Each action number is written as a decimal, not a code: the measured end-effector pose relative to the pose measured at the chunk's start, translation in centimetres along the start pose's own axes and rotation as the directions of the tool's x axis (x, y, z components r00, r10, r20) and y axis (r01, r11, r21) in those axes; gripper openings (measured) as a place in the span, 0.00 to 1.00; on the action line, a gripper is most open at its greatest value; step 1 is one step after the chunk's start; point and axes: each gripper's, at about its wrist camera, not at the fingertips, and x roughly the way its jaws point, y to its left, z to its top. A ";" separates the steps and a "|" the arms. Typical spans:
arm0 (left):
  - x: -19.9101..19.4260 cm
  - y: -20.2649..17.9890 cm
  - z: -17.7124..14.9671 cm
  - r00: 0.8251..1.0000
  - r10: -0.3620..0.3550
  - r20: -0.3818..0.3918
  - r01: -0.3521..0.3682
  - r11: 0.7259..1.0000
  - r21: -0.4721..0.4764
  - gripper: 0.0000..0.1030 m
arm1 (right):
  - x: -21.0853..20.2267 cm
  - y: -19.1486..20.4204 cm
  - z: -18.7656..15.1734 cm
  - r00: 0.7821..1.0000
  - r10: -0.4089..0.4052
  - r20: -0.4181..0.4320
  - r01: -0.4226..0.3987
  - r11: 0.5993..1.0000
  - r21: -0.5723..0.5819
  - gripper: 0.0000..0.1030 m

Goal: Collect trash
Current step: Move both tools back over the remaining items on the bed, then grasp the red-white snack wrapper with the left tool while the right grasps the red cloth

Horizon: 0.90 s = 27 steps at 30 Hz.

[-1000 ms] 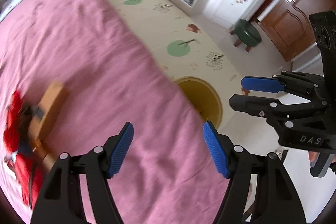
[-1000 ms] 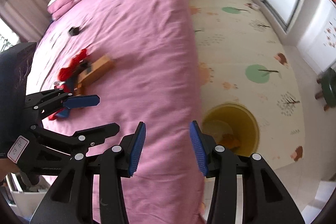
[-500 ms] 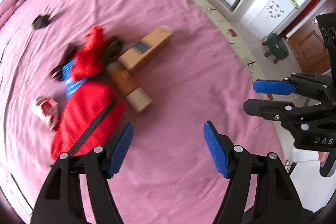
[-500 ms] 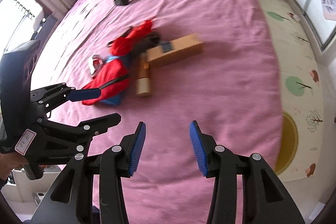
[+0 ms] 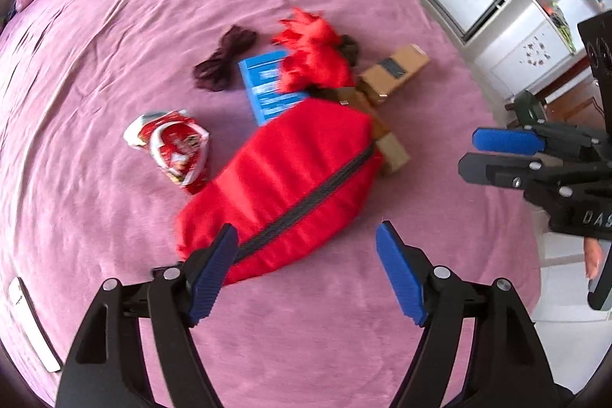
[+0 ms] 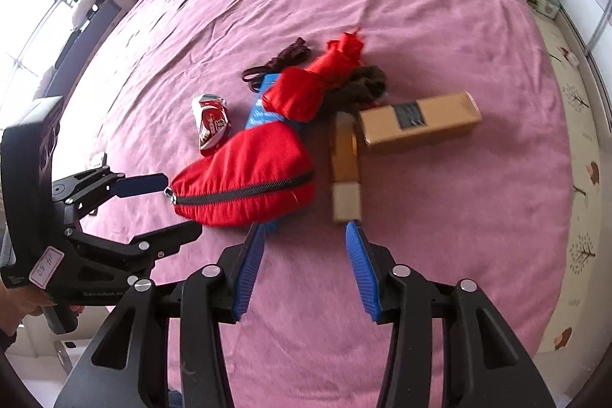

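While a second ago both views were taking in the bed's edge and floor, the left gripper (image 5: pixel 306 270) and right gripper (image 6: pixel 304 266) are now hanging over mid-bed (image 6: pixel 440 37), both jaws opening and holding nothing. The crumpled snack wrapper (image 5: pixel 170 144) is lying beside the red pouch (image 5: pixel 283 186), its long axis running toward the foot edge.

Pouch (image 6: pixel 244 178) on bed (image 6: pixel 440 25), wrapper (image 6: pixel 210 119) left, boxes (image 6: pixel 417 119) right
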 end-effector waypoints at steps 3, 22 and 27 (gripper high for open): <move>0.7 2.1 -0.3 1.000 0.008 -0.006 -0.008 1.000 -0.025 0.72 | 1.5 0.7 1.4 1.000 -0.003 -0.013 0.002 1.000 -0.024 0.45; 4.9 11.7 5.7 1.000 -0.008 0.008 0.010 0.966 -0.259 0.74 | 6.6 0.6 9.5 1.000 -0.004 -0.024 0.004 1.000 -0.030 0.55; 7.1 12.8 6.8 0.999 -0.017 -0.030 0.007 0.958 -0.286 0.74 | 8.1 0.2 10.8 0.999 -0.010 -0.043 0.010 1.000 -0.008 0.58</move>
